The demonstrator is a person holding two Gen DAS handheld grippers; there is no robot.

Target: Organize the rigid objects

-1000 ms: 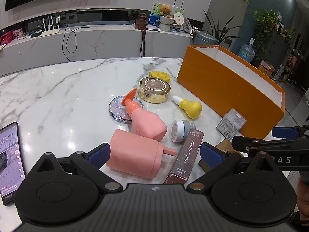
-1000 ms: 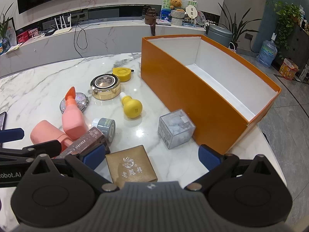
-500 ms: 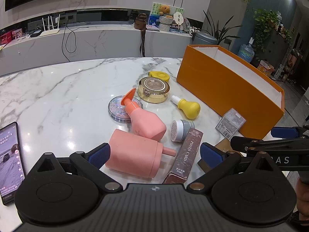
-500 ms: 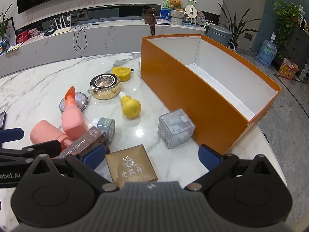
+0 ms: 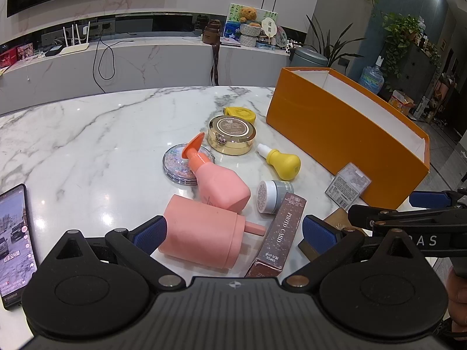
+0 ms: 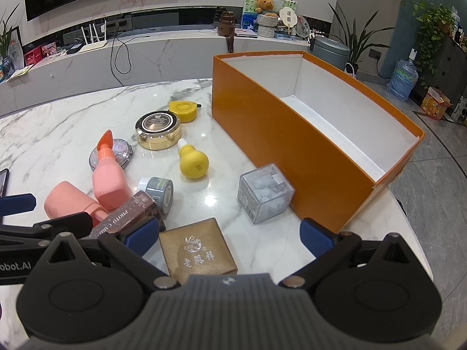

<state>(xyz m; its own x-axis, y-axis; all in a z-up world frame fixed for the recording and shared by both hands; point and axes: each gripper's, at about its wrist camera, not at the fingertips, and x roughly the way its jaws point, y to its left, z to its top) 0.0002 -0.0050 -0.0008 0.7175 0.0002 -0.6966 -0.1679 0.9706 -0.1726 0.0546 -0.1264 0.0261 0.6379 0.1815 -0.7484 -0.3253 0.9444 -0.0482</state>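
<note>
Between the pads of my left tongs [image 5: 232, 232] lies the pink cylinder bottle [image 5: 201, 234] on its side on the marble bench [image 5: 87, 134], its long axis running left to right with the nozzle toward my right pad; the jaws stand wide apart and clamp nothing. My left hand is plainly the nearer one to it. My right tongs [image 6: 229, 233] are likewise spread and empty, and the gold gift box [image 6: 198, 249] sits flat between their pads, so I judge that one belongs to my right hand. Just beside the cylinder, the long "PHOTO CARD" box [image 5: 281, 233] points away from me, its near end under my left tongs. Counting what waits on the bench: two pink bottles, the second being the pump bottle [image 5: 217, 182] tilted over a glittery round compact [image 5: 182, 164]; one gold round compact [image 5: 232, 134]; one yellow tape measure [image 5: 240, 114]; one yellow bulb-shaped dropper bottle [image 5: 281, 163]; one small grey jar [image 5: 273, 195] on its side; one clear cube box [image 6: 264, 195] touching or nearly touching the orange wall. One open orange box [image 6: 277, 134] stands to the right, and its white inside looks empty, so I judge nothing has been sorted yet. One phone [image 5: 13, 242] lies at the far left.
</note>
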